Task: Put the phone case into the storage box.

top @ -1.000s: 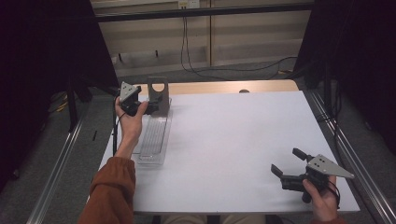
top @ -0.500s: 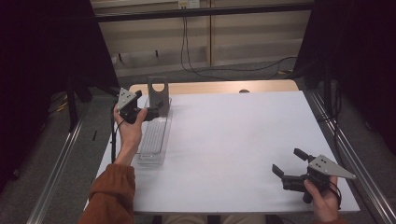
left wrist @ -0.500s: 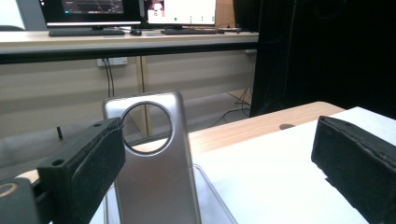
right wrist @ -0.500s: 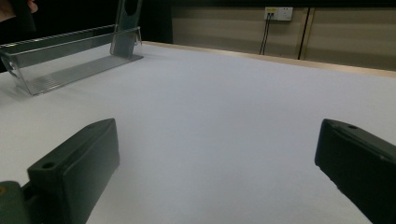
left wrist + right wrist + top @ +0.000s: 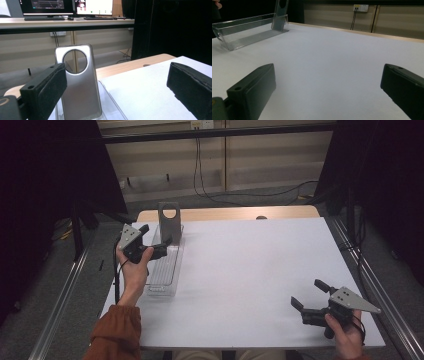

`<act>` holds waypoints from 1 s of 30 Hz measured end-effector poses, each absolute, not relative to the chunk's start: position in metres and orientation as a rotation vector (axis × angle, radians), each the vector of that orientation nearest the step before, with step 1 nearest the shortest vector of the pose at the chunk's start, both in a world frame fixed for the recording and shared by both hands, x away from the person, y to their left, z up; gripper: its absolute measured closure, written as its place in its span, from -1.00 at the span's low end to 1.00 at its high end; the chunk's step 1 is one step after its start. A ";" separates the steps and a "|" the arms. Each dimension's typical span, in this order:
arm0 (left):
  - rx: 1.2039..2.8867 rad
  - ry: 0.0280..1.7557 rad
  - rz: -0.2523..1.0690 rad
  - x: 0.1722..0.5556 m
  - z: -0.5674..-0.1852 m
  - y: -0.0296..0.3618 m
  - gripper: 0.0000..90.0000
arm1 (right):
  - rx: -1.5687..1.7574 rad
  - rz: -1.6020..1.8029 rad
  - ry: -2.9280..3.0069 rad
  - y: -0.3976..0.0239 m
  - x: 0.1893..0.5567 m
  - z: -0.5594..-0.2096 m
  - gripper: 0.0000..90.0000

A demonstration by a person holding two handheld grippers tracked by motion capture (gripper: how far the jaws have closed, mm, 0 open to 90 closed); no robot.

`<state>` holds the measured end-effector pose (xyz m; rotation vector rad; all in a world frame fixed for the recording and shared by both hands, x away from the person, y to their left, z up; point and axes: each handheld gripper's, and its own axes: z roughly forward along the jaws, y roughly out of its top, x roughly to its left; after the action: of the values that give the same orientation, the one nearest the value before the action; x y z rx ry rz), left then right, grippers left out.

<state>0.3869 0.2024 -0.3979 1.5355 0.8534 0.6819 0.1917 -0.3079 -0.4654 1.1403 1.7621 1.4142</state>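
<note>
The left tool [image 5: 156, 240], jaws spread and holding nothing, has pulled back a little toward the near left and now hangs over the clear tray [image 5: 165, 270], just short of the upright metal plate [image 5: 169, 222] at its far end. That suggests the approach is being reset. The right tool [image 5: 309, 296] stays spread, idle above the tabletop [image 5: 250, 270] at near right.

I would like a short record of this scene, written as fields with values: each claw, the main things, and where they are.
left claw: open, held above the far end of the clear tray, holding nothing
right claw: open, low over the near right corner of the table, holding nothing
clear tray: long transparent plastic tray at the left side of the table
metal plate: upright, with a round hole near its top, standing at the tray's far end
table: white top, wooden strip along the far edge
</note>
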 end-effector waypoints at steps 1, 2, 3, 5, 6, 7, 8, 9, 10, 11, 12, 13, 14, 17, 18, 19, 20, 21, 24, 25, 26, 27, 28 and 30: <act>1.523 0.858 0.675 0.385 -0.398 0.203 -0.93 | 1.140 1.414 1.760 -0.308 0.191 -0.465 -1.00; 1.521 0.861 0.672 0.382 -0.398 0.204 -0.93 | 1.141 1.413 1.759 -0.307 0.191 -0.465 -1.00; 1.518 0.855 0.666 0.380 -0.398 0.204 -0.93 | 1.137 1.410 1.760 -0.307 0.191 -0.464 -1.00; 1.518 0.849 0.667 0.374 -0.396 0.206 -0.93 | 1.138 1.411 1.760 -0.306 0.191 -0.464 -1.00; 1.499 0.848 0.669 0.372 -0.396 0.206 -0.93 | 1.149 1.418 1.751 -0.305 0.192 -0.464 -1.00; 1.493 0.842 0.667 0.369 -0.396 0.207 -0.93 | 1.151 1.415 1.748 -0.305 0.192 -0.464 -1.00; 1.487 0.833 0.661 0.366 -0.395 0.208 -0.93 | 1.145 1.413 1.754 -0.306 0.192 -0.465 -1.00; 1.452 0.839 0.651 0.363 -0.395 0.206 -0.93 | 1.139 1.413 1.760 -0.306 0.192 -0.465 -1.00; 1.479 0.820 0.666 0.360 -0.394 0.209 -0.93 | 1.139 1.412 1.761 -0.306 0.192 -0.465 -1.00; 1.482 0.816 0.670 0.358 -0.393 0.209 -0.93 | 1.141 1.413 1.760 -0.306 0.192 -0.464 -1.00; 1.449 0.827 0.664 0.355 -0.393 0.208 -0.93 | 1.140 1.414 1.759 -0.306 0.192 -0.465 -1.00; 1.483 0.812 0.680 0.353 -0.393 0.211 -0.93 | 1.139 1.414 1.760 -0.306 0.192 -0.464 -1.00; 1.486 0.810 0.685 0.350 -0.393 0.211 -0.93 | 1.139 1.413 1.760 -0.306 0.192 -0.465 -1.00; 1.491 0.796 0.690 0.342 -0.395 0.212 -0.93 | 1.146 1.419 1.758 -0.306 0.192 -0.464 -1.00; 1.495 0.796 0.692 0.340 -0.396 0.213 -0.93 | 1.149 1.418 1.752 -0.306 0.192 -0.464 -1.00; 1.504 0.788 0.689 0.338 -0.396 0.214 -0.93 | 1.142 1.415 1.759 -0.306 0.192 -0.464 -1.00; 1.496 0.791 0.683 0.336 -0.397 0.213 -0.93 | 1.143 1.412 1.759 -0.306 0.192 -0.465 -1.00; 1.484 0.789 0.671 0.334 -0.397 0.213 -0.93 | 1.144 1.412 1.758 -0.306 0.192 -0.465 -1.00; 1.496 0.792 0.659 0.328 -0.401 0.218 -0.94 | 1.147 1.417 1.758 -0.306 0.192 -0.464 -1.00; 1.491 0.802 0.664 0.327 -0.403 0.220 -0.95 | 1.144 1.417 1.757 -0.306 0.192 -0.464 -1.00; 1.500 0.804 0.663 0.325 -0.405 0.221 -0.95 | 1.144 1.417 1.757 -0.306 0.192 -0.464 -1.00; 1.498 0.806 0.660 0.323 -0.407 0.222 -0.95 | 1.139 1.412 1.760 -0.306 0.192 -0.464 -1.00; 1.511 0.808 0.668 0.321 -0.409 0.224 -0.95 | 1.140 1.414 1.759 -0.307 0.192 -0.464 -1.00; 1.503 0.817 0.665 0.317 -0.413 0.226 -0.95 | 1.138 1.413 1.758 -0.307 0.191 -0.464 -1.00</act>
<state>0.3171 0.2258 -0.4128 1.5026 0.8170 0.6651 0.1914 -0.3067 -0.4642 1.1383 1.7581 1.4128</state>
